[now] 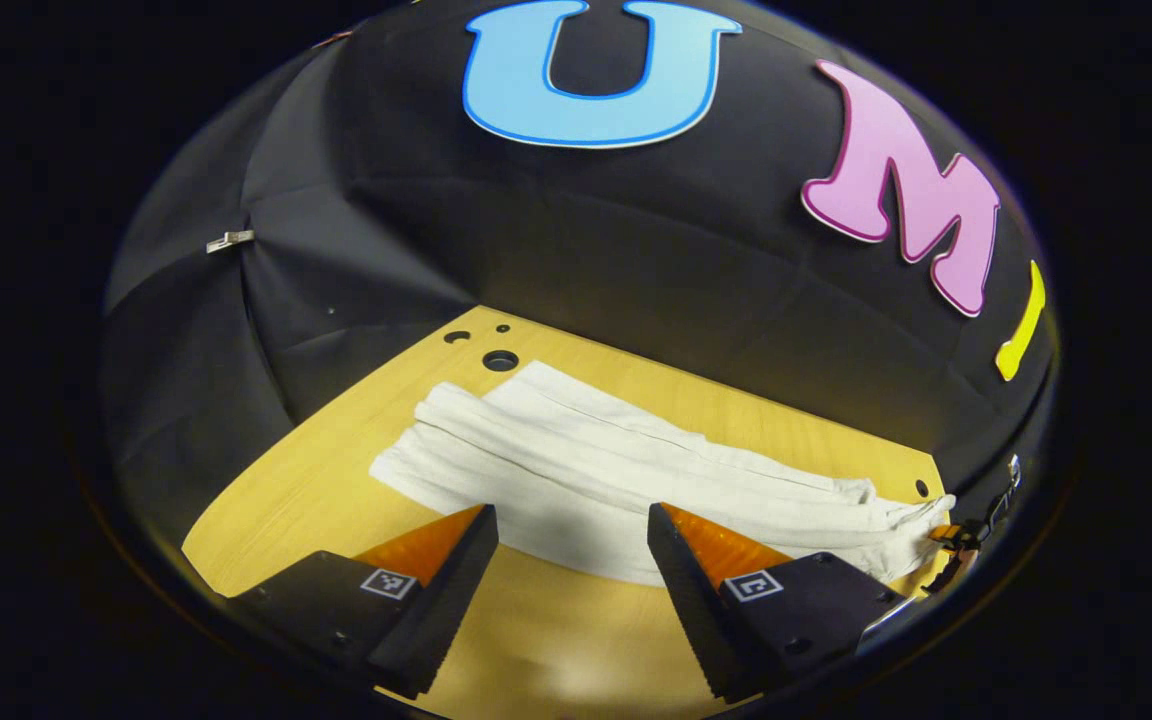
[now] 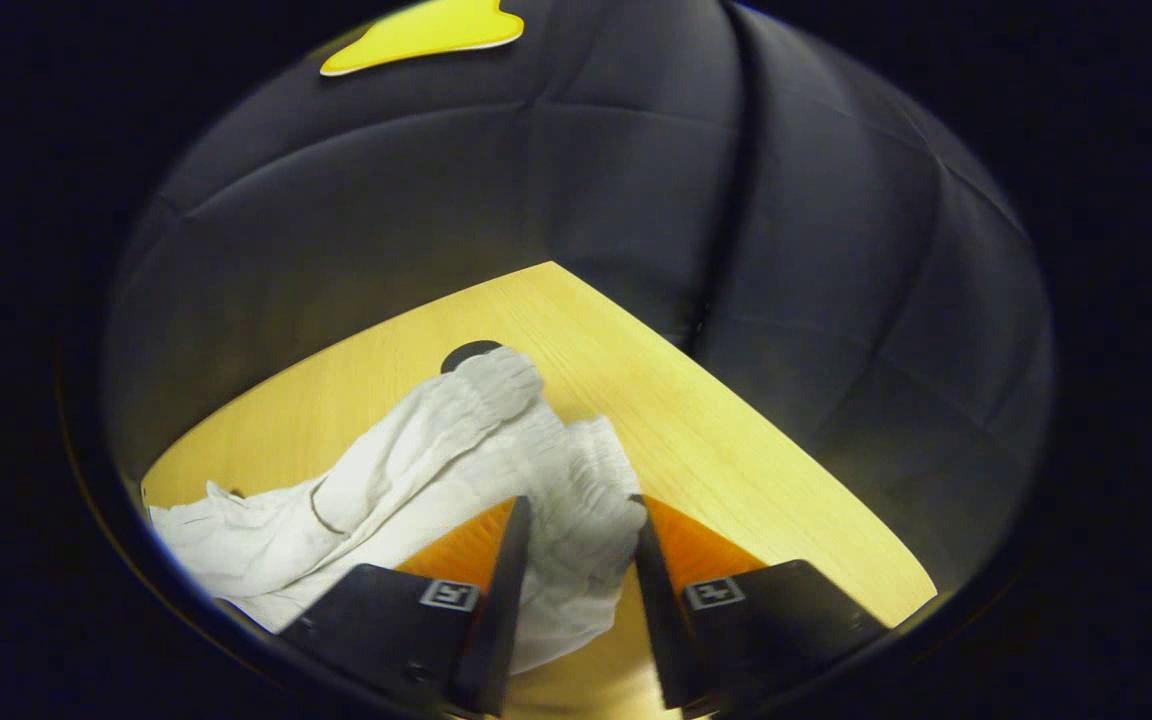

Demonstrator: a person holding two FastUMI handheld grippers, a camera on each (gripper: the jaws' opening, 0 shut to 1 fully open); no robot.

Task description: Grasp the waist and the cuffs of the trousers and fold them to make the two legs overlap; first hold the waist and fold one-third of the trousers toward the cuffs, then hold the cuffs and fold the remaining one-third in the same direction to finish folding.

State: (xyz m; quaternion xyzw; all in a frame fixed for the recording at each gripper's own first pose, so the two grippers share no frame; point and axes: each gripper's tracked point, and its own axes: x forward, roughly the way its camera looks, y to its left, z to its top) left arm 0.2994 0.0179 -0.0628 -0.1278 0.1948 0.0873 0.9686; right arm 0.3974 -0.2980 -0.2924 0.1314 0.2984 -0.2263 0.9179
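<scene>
Left gripper (image 1: 572, 520) fingers spread before trousers (image 1: 616, 470); right gripper (image 2: 576, 510) fingers pinch the waist (image 2: 586, 500)

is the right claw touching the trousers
Touching. In the right gripper view, the right claw has the gathered waist of the trousers between its fingers, cloth against both.

Pretty dim booth overall, light comes from above onto the wooden table (image 1: 356, 420). White trousers (image 1: 616, 470) glow bright, soft shadows under them. Heavy fisheye bending, edges go soft and dark.
</scene>
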